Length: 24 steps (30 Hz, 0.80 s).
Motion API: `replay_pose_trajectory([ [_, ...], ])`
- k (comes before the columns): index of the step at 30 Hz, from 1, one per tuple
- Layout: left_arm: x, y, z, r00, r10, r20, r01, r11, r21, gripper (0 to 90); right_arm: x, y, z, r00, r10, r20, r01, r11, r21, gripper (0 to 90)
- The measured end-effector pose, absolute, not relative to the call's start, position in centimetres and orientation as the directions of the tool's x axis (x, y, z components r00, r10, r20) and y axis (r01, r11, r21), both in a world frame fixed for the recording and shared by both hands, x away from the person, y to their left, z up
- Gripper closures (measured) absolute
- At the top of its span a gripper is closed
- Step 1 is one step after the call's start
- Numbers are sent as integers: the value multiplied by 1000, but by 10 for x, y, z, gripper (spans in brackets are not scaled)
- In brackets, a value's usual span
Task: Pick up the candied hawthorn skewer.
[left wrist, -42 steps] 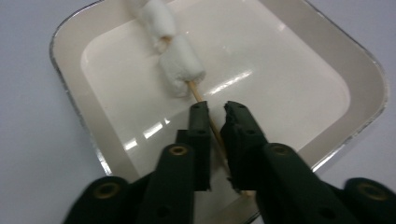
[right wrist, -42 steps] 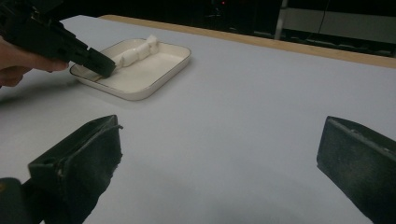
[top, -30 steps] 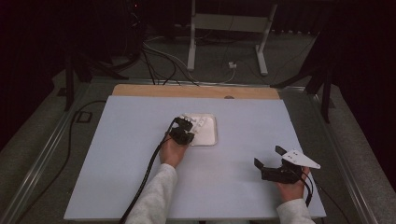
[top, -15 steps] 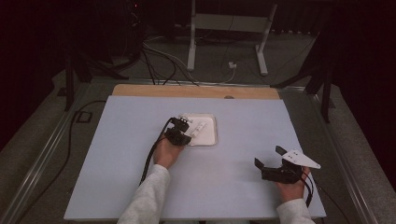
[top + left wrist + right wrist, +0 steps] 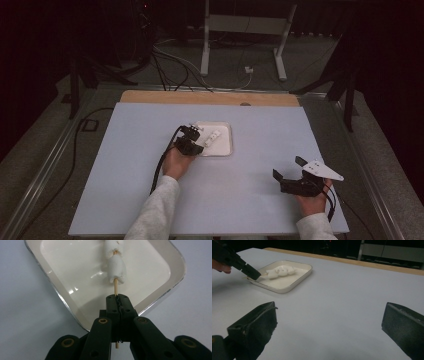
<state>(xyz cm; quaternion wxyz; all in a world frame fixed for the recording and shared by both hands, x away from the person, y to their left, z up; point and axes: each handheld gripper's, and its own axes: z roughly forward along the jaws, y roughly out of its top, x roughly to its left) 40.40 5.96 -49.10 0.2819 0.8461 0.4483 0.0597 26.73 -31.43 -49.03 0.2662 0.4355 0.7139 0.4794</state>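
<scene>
over the tray (image 5: 172, 277), skewer (image 5: 115, 287) clamped in left gripper (image 5: 119, 305), apparently 2 marshmallows (image 5: 117, 268)

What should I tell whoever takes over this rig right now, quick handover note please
Left claw: shut on the bare end of the wooden skewer, at the near edge of the white tray.
Right claw: open, holding nothing, low over the table at the near right, well apart from the tray.
Marshmallows: threaded on the skewer, over the inside of the tray; whether they rest on it I cannot tell.
Done: the skewer is gripped.
Left: probably lift it out of the tray or set it down; the right claw is free to help.
</scene>
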Motion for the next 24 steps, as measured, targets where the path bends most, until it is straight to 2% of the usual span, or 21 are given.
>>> replay_pose_trajectory([
  [4,396,71,-481,604,780,-163,692,-411,594,900,267,-313,-490,-480,876,43,367,157,917,1],
  [9,388,80,-474,596,785,-167,671,-373,641,900,268,-312,-489,-481,871,102,382,103,919,1],
  [24,355,106,-469,596,788,-155,593,-302,747,900,271,-307,-490,-482,870,103,389,108,915,1],
])
